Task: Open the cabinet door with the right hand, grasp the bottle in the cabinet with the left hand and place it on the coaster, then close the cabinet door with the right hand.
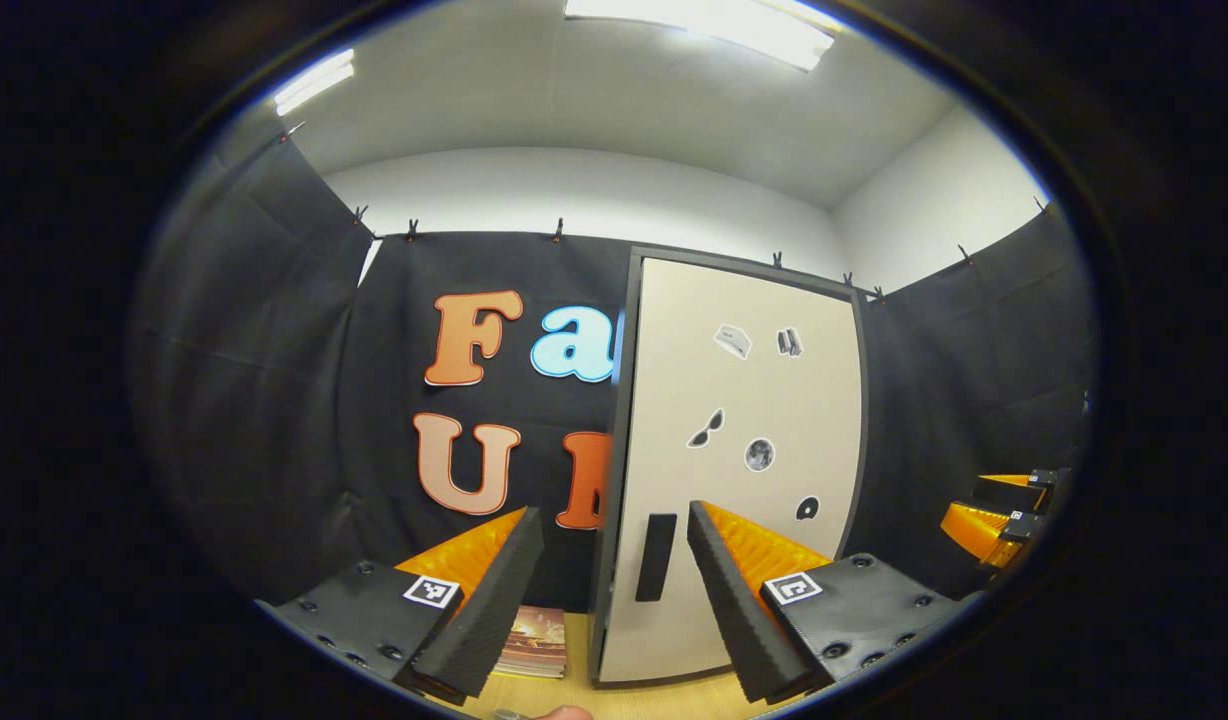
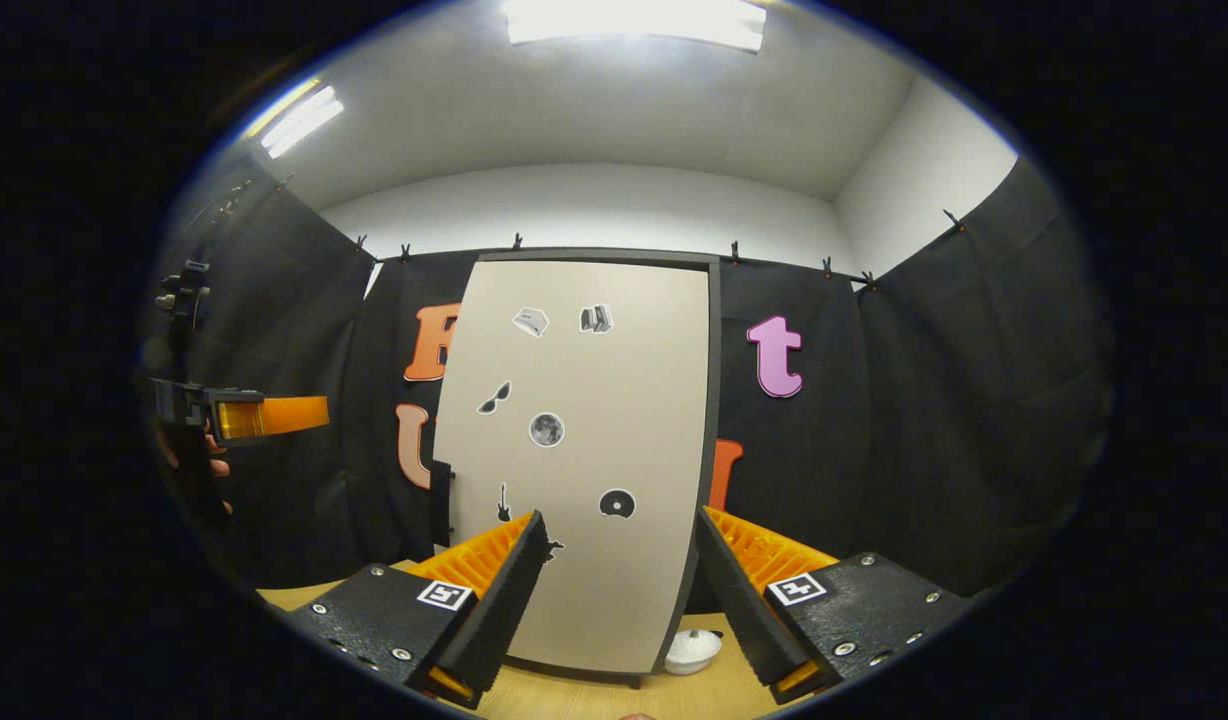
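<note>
With both the left gripper [image 1: 614, 590] and right gripper [image 2: 619, 590] spread wide and empty before the shut beige cabinet door [image 2: 584, 450], the bottle is hidden, and a missed dark handle [image 1: 656, 557] risks slipping.

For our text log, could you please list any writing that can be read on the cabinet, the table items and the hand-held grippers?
Nothing can be quoted.
Stickers on the cabinet door: pictures, no readable words.
Square markers on the left hand-held gripper and the right hand-held gripper: coded patterns, no words.
Flat printed item beside the door: too blurred to read.
</note>
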Demonstrator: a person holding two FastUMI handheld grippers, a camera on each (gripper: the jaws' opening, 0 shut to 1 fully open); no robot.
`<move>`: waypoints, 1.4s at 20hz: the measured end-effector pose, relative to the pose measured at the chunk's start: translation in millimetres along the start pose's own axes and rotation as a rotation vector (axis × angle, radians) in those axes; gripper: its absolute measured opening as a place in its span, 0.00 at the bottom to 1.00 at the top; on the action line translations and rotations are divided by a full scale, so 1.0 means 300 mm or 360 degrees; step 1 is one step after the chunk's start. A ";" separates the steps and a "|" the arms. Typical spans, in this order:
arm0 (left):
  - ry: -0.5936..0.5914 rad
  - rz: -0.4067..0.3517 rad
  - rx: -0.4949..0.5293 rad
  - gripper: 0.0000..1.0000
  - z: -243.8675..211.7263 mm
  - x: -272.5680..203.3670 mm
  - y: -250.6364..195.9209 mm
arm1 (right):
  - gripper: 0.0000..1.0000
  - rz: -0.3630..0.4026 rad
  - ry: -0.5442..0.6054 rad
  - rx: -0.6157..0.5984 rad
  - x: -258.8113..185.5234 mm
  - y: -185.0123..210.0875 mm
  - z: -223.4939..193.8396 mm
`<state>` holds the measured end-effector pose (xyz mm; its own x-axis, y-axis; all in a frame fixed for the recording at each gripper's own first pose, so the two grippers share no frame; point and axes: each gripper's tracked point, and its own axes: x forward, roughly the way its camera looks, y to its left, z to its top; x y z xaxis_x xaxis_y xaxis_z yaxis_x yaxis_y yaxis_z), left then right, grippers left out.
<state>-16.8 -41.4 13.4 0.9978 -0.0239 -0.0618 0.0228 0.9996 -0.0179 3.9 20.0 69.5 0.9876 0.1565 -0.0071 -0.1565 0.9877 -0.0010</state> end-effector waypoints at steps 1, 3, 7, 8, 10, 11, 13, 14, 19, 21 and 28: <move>-0.0009 0.0005 0.0003 0.93 0.014 -0.012 -0.012 | 0.92 0.0006 -0.0010 -0.0014 -0.005 -0.012 0.011; -0.0024 0.0017 0.0018 0.94 0.038 -0.037 -0.033 | 0.92 0.0015 -0.0016 -0.0027 -0.018 -0.026 0.028; -0.0045 0.0037 -0.0011 0.93 0.073 -0.068 -0.054 | 0.93 0.0034 -0.0023 -0.0003 -0.040 -0.051 0.054; -0.0047 0.0040 -0.0020 0.95 0.084 -0.072 -0.048 | 0.94 0.0032 -0.0029 0.0001 -0.036 -0.055 0.061; -0.0055 0.0055 -0.0021 0.95 0.112 -0.081 -0.030 | 0.94 0.0027 -0.0032 0.0005 -0.036 -0.061 0.076; -0.0065 0.0061 -0.0015 0.95 0.126 -0.088 -0.023 | 0.94 0.0030 -0.0035 0.0004 -0.035 -0.066 0.083; -0.0090 0.0059 -0.0023 0.94 0.155 -0.088 -0.021 | 0.94 0.0040 -0.0039 0.0001 -0.032 -0.060 0.100; -0.0099 0.0052 -0.0039 0.95 0.163 -0.088 -0.022 | 0.94 0.0043 -0.0051 -0.0001 -0.028 -0.054 0.111; -0.0114 0.0039 -0.0049 0.95 0.190 -0.070 0.010 | 0.94 0.0040 -0.0074 -0.0015 -0.018 -0.026 0.144; -0.0125 0.0041 -0.0034 0.95 0.204 -0.056 0.023 | 0.94 0.0039 -0.0084 -0.0022 -0.012 -0.018 0.157; -0.0127 0.0007 -0.0074 0.95 0.197 -0.022 0.041 | 0.94 0.0043 -0.0080 -0.0003 0.014 0.010 0.162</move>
<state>-19.5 -28.0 72.5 0.9997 -0.0161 0.0177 0.0172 0.9978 -0.0642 8.1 23.6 118.0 0.9822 0.1831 0.0429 -0.1831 0.9831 -0.0036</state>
